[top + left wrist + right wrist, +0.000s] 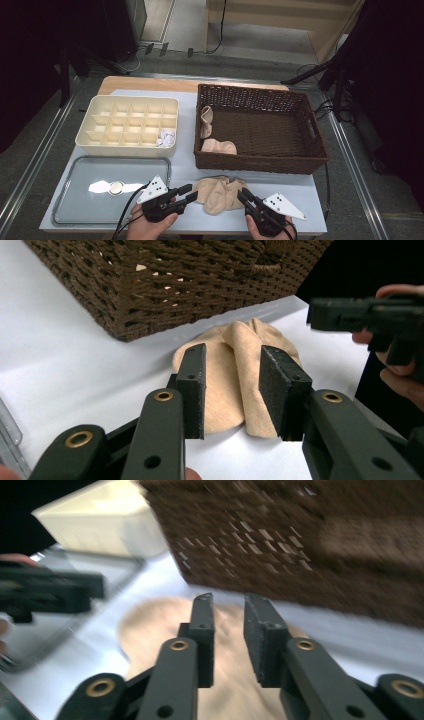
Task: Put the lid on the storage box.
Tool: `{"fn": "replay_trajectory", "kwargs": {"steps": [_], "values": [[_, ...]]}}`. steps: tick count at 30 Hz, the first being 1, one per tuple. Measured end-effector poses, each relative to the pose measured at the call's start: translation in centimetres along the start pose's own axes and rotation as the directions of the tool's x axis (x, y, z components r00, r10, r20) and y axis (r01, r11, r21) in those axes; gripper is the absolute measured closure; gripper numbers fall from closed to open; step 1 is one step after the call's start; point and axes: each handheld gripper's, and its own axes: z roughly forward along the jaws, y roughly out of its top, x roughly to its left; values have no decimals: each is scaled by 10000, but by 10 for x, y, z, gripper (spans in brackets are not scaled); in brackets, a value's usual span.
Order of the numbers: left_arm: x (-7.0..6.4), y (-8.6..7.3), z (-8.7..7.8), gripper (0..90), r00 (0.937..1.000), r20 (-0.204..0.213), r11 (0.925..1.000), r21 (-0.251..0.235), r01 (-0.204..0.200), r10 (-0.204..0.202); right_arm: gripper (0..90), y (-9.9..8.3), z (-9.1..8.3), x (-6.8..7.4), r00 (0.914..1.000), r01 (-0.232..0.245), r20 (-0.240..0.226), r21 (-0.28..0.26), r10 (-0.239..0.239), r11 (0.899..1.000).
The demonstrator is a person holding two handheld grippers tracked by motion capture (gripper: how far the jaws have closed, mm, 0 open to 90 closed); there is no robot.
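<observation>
Socks (220, 194) in a beige heap lie on the tabletop (185, 140) at its near edge, just in front of the wicker basket (260, 165), between the left gripper (187, 193) and right gripper (245, 195). Left gripper view: fingers (192, 385) stand apart, empty, framing the socks (232, 375) below the basket (165, 285). Right gripper view, blurred: fingers (202, 635) parted narrowly, empty, over the socks (155, 625).

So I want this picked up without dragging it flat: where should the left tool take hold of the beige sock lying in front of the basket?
Probably at the raised fold running along the middle of the beige sock, coming from the sock's left side, where the left tool already sits with its jaws open. That ridge stands up off the table, so the jaws could close across it; the flat edges offer little to pinch.
</observation>
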Motion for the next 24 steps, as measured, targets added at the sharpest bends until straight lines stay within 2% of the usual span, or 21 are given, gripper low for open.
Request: {"fn": "replay_trajectory", "kwargs": {"steps": [1, 3, 6, 7, 8, 10, 11, 12, 13, 16, 17, 18, 19, 21, 24], "values": [[-1, 0, 0, 655, 10000, 38, 10000, -4, 12, -12, 828, 0, 0, 0, 10000, 0, 0, 0, 0, 10000], [-5, -2, 3, 670, 9999, 93, 9999, 110, -91, 90, 873, -6, 3, 1, 10000, -5, 40, 586, 3, 9983], [-9, -4, 6, 677, 9996, 220, 9997, 180, -166, 162, 888, -8, 12, 8, 9999, 107, -82, 702, -102, 9975], [-13, -6, 8, 677, 9991, 302, 9992, 285, -295, 286, 888, -8, 12, 8, 9999, 107, -82, 702, -102, 9975], [-19, -10, 13, 677, 9982, 430, 9982, 434, -425, 406, 892, -9, 20, 15, 9997, 185, -174, 838, -171, 9963], [-22, -12, 15, 677, 9977, 489, 9974, 516, -501, 476, 899, -10, 24, 18, 9995, 280, -170, 920, -265, 9954], [-25, -14, 18, 679, 9972, 422, 9956, 681, -639, 611, 900, -13, 33, 20, 9990, 441, 66, 1248, -453, 9912], [-25, -14, 18, 681, 9972, 422, 9956, 681, -639, 611, 900, -13, 33, 20, 9990, 441, 66, 1248, -453, 9912], [-28, -17, 20, 684, 9967, 505, 9948, 771, -672, 634, 900, -14, 40, 21, 9983, 478, 257, 1423, -520, 9887], [-30, -18, 22, 686, 9957, 599, 9941, 778, -757, 711, 900, -14, 43, 22, 9990, 323, 248, 1467, -363, 9887], [-31, -19, 22, 685, 9955, 585, 9933, 842, -793, 745, 900, -14, 46, 24, 9996, 271, -88, 1450, -261, 9891], [-30, -19, 23, 685, 9951, 617, 9925, 899, -830, 776, 900, -14, 46, 24, 9996, 271, -88, 1450, -261, 9891], [-31, -21, 25, 670, 9946, 678, 9905, 1075, -853, 782, 900, -14, 47, 26, 9992, 130, -399, 1361, -76, 9906], [-31, -22, 26, 641, 9945, 682, 9892, 1173, -875, 799, 900, -13, 48, 26, 9989, 40, -477, 1308, 23, 9914], [-33, -24, 27, 589, 9913, 684, 9855, 1196, -1200, 1124, 899, -9, 51, 26, 9953, -108, -944, 1074, 210, 9942]]}}
